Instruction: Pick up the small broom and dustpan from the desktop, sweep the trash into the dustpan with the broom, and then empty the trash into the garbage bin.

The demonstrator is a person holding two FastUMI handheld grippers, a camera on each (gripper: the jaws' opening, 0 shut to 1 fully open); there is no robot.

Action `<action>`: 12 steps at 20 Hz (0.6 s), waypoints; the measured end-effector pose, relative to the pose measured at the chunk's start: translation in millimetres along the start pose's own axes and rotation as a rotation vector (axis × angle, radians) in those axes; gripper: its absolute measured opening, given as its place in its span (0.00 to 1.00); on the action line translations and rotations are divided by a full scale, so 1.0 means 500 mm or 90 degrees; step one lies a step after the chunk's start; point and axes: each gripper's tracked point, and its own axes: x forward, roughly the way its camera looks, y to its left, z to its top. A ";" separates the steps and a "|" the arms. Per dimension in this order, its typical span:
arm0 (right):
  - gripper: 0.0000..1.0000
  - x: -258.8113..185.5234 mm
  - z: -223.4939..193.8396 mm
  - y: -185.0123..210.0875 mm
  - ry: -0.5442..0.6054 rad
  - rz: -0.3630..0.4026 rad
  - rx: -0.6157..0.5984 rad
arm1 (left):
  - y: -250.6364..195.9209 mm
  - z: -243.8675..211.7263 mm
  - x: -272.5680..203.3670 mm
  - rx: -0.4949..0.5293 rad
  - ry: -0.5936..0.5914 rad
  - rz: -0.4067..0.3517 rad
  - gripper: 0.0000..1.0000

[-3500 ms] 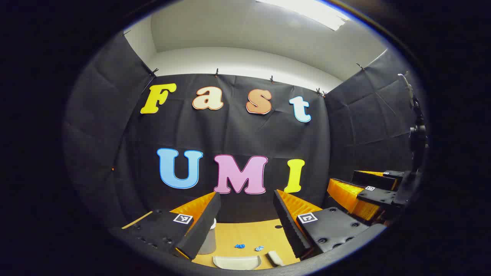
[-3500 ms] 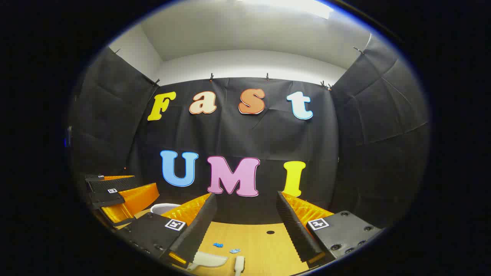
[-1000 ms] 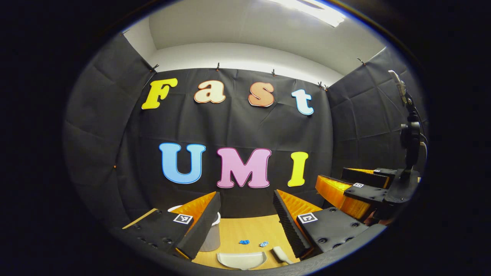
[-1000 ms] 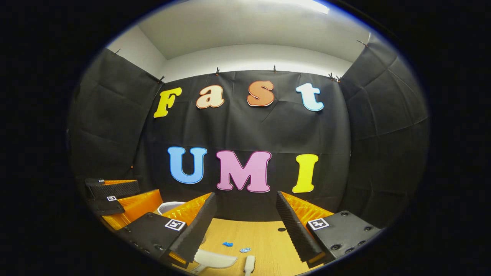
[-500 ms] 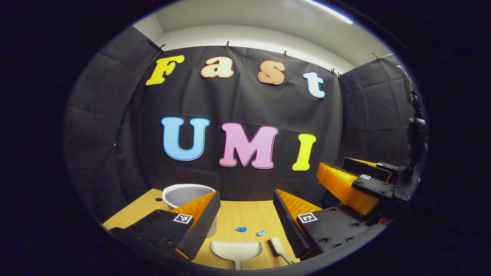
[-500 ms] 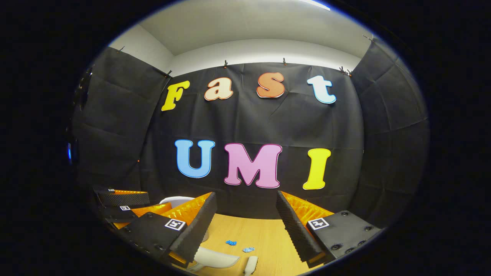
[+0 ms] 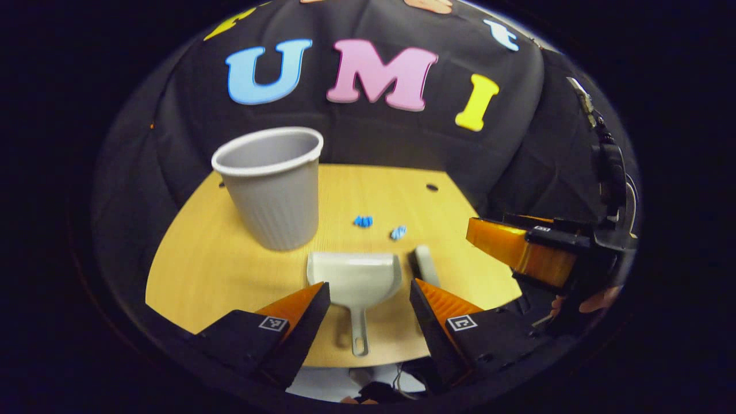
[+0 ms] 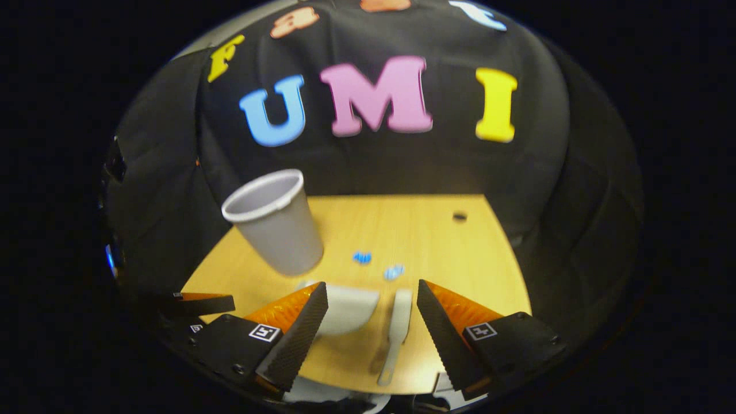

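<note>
Beside the dustpan [image 7: 353, 276], the garbage bin [image 7: 270, 187] looks empty, perhaps

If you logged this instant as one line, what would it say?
stage: approach, nothing held | left gripper: open over dustpan handle | right gripper: open over broom | trash: on desk | bin: upright

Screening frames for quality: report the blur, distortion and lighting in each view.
Left gripper view: sharp; fisheye bows the desktop edge; bin evenly lit. Right gripper view: softer, motion-blurred bin and trash; dim at the edges.
</note>
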 end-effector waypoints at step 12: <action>0.88 0.194 -0.209 -0.103 0.463 -0.102 0.054 | 0.032 0.053 0.194 -0.041 0.347 0.046 0.85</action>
